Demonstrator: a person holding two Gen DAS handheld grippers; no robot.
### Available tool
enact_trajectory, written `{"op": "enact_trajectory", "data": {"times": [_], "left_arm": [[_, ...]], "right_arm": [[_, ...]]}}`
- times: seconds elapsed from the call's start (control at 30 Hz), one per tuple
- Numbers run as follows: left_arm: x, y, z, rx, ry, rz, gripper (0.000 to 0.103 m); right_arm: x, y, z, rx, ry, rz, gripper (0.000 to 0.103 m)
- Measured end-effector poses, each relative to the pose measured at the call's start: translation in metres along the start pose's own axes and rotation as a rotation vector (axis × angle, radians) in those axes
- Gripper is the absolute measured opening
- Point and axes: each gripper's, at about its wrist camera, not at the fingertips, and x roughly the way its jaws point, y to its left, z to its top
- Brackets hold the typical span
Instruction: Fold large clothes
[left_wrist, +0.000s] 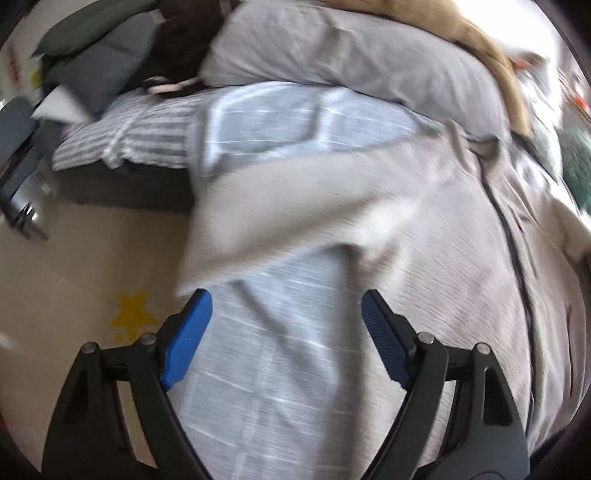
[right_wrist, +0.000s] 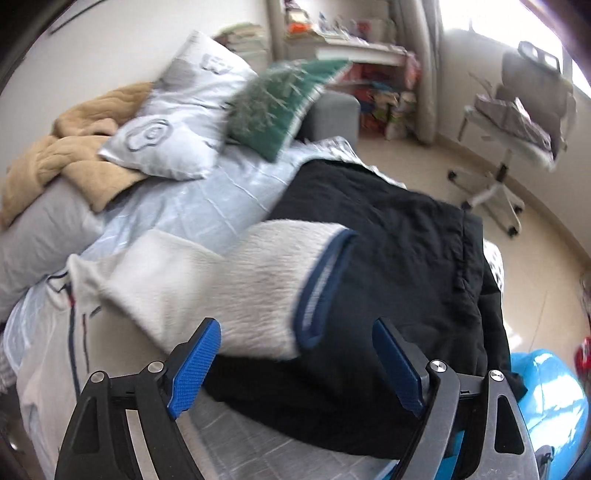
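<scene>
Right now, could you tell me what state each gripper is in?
Left gripper: open, holding nothing, above the pale fleece jacket.
Right gripper: open, holding nothing, above the jacket's sleeve.

Daylit room, bright overall. Window (right_wrist: 480, 18) at the top right of the right wrist view is blown out, and glare washes the floor (right_wrist: 524, 266) beneath it. Heavy motion blur in both views, worst on the cream garment (left_wrist: 424, 240). Strong fisheye bending with black corner vignette. Shadows soft.
</scene>
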Motion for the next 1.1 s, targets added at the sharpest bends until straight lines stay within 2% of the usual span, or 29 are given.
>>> {"op": "enact_trajectory", "data": {"times": [0.1,0.23,0.27,0.3,0.37,0.43,0.6,0.83,0.87,0.93,0.97,1.1], "left_arm": [[-0.004,-0.032,-0.007,0.033,0.032,-0.041,0.084],[-0.002,-0.075,-0.011,0.047,0.098,-0.139,0.084],[-0.004,-0.088,-0.012,0.055,0.111,-0.16,0.084],[-0.005,-0.1,-0.012,0.063,0.119,-0.176,0.084],[-0.005,-0.128,-0.01,0.083,0.134,-0.2,0.084],[-0.005,-0.155,-0.007,0.101,0.137,-0.221,0.084],[-0.004,-0.232,0.003,0.163,0.128,-0.259,0.084],[0.014,-0.343,0.034,0.228,0.11,-0.353,0.082],[0.017,-0.362,0.041,0.238,0.086,-0.359,0.079],[0.024,-0.397,0.052,0.252,0.049,-0.389,0.065],[0.028,-0.417,0.057,0.255,0.035,-0.417,0.063],[0.051,-0.491,0.064,0.257,0.017,-0.553,0.039]], "right_arm": [[0.018,-0.01,0.003,0.02,0.048,0.019,0.086],[0.037,-0.016,0.012,0.047,0.083,0.089,0.086],[0.038,-0.015,0.015,0.04,0.084,0.096,0.082],[0.039,-0.012,0.017,0.027,0.082,0.104,0.075],[0.039,-0.004,0.02,-0.017,0.071,0.13,0.043],[0.037,0.005,0.026,-0.072,0.056,0.157,0.018],[0.021,0.006,0.052,-0.111,-0.01,0.163,0.013],[-0.003,-0.021,0.133,-0.089,-0.2,0.083,0.013],[-0.002,-0.022,0.143,-0.088,-0.214,0.074,0.013],[0.002,-0.023,0.167,-0.094,-0.241,0.055,0.013],[0.006,-0.023,0.175,-0.096,-0.245,0.05,0.013],[0.028,-0.018,0.208,-0.108,-0.252,0.034,0.013]]}}
